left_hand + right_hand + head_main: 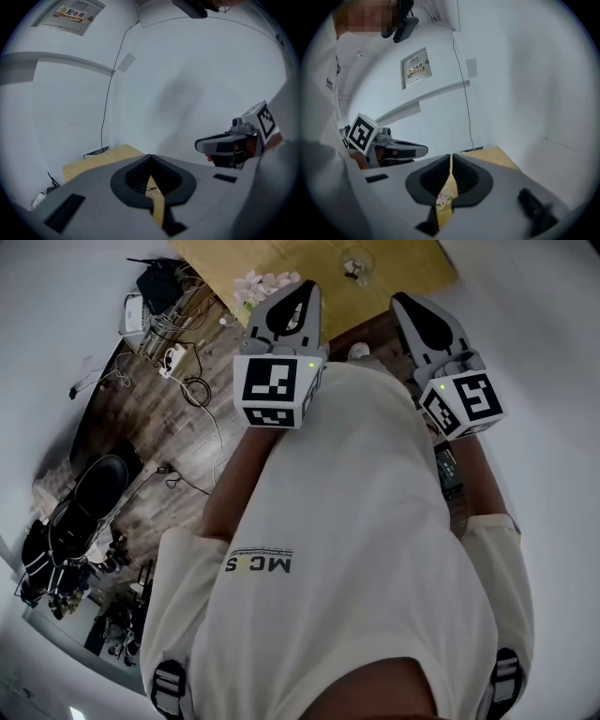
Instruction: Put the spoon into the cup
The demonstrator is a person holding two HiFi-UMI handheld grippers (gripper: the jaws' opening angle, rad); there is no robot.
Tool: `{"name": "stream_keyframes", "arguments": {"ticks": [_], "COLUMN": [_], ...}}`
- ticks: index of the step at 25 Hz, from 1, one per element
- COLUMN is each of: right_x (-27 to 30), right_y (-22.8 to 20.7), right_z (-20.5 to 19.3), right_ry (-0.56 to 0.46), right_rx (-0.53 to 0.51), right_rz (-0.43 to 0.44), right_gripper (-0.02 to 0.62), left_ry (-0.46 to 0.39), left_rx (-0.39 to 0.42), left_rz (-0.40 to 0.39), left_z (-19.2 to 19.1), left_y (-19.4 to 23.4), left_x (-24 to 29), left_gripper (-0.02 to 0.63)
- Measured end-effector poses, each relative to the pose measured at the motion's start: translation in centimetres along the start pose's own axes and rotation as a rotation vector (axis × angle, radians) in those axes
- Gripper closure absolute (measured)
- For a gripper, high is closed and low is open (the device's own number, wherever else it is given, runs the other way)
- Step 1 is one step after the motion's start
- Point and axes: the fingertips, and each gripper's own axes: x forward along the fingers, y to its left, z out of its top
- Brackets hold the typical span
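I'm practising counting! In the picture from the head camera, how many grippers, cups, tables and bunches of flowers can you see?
Grippers: 2 (left gripper and right gripper, both shut, nothing held)
Glass cup: 1
Wooden table: 1
Bunch of flowers: 1
Total: 5

1. My left gripper (306, 285) is grey and black; its cube (277, 390) bears black-and-white squares.
2. My right gripper (401, 300) has the same colours.
3. The table (272, 263) is pale yellow wood.
4. My shirt (366, 512) is cream.
5. The floor (159, 427) is dark brown wood-grain.

Soft even light, fisheye edges, dark vignette
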Motion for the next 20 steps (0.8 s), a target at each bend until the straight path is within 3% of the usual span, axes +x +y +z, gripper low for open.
{"name": "stream_keyframes", "arguments": {"ticks": [12, 20], "right_x": [-0.6, -0.8], "right_y": [-0.5, -1.4], "right_z": [-0.5, -0.7], "right_ry": [0.018, 0.006], "right_rx": [-0.012, -0.014], "right_rz": [0.008, -0.038], "right_gripper": [0.558, 0.558], "left_ry": [0.008, 0.027], "left_rx": [-0.007, 0.002], "left_rz": [-0.014, -0.018], "left_z": [-0.6, -0.9], "left_y": [-1.2, -1.6], "left_x": [0.8, 1.7], "left_gripper": [0.595, 0.595]}}
